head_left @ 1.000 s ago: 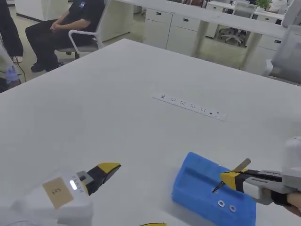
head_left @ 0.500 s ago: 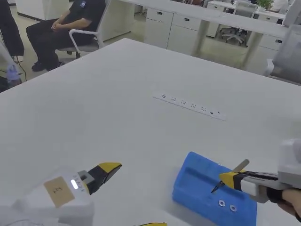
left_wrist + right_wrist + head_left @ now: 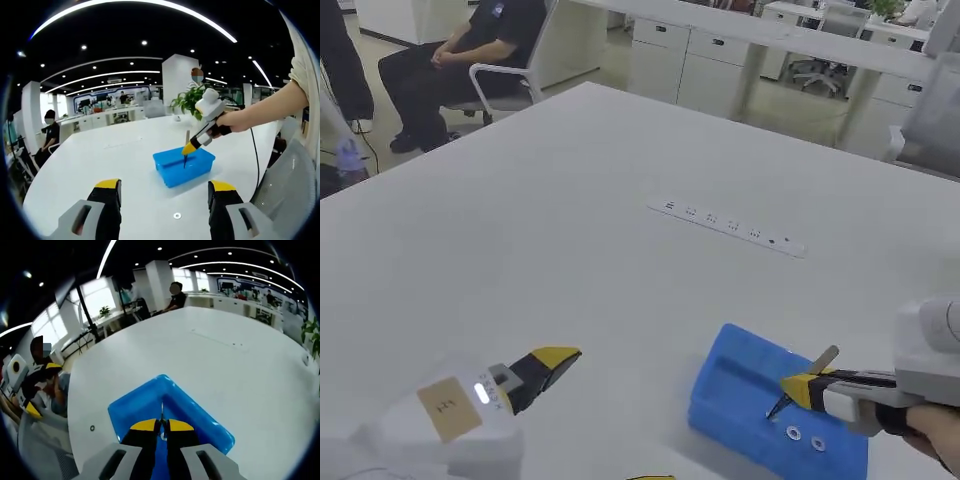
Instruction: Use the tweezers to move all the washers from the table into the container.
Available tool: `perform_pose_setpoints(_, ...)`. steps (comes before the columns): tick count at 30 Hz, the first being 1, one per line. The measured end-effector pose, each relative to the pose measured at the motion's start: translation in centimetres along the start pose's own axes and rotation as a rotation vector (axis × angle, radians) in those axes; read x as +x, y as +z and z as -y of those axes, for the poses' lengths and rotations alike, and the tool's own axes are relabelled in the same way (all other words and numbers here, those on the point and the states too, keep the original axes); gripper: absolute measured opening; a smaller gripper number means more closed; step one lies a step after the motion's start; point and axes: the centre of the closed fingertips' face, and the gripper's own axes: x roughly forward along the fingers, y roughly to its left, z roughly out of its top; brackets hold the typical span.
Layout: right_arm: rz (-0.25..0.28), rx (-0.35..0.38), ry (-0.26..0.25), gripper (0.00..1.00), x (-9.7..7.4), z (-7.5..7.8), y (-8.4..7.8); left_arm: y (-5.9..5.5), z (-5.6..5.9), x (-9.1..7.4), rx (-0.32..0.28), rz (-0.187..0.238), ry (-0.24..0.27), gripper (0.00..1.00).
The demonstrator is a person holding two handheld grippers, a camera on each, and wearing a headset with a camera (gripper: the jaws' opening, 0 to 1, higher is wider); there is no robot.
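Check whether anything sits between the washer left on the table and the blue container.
Nothing visible does. The washer lies on the bare table in front of the container, with open tabletop between them. The right gripper holds the tweezers over the container, off that path.

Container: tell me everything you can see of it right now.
The container is a bright blue, shallow rectangular tray, plastic by the look, with rounded corners and low walls. It sits flat on the white table, open side up. Two washers lie on its floor. The tweezers, held in the right gripper, point down into it; whether their tip touches the floor I cannot tell.
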Motion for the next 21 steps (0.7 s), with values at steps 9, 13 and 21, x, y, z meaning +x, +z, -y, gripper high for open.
perform_pose_setpoints(9,-0.016,-0.002,-0.006,0.03,0.3,0.1,-0.4,0.0,0.0,0.0,-0.002,-0.001,0.000,0.71)
perform_pose_setpoints(13,-0.013,-0.002,-0.010,0.03,0.2,0.1,-0.4,0.0,-0.1,0.0,-0.001,-0.001,0.002,0.71)
perform_pose_setpoints(21,0.031,-0.002,-0.011,0.03,-0.9,-0.6,0.4,0.0,-0.2,0.0,-0.003,0.000,0.006,0.71)
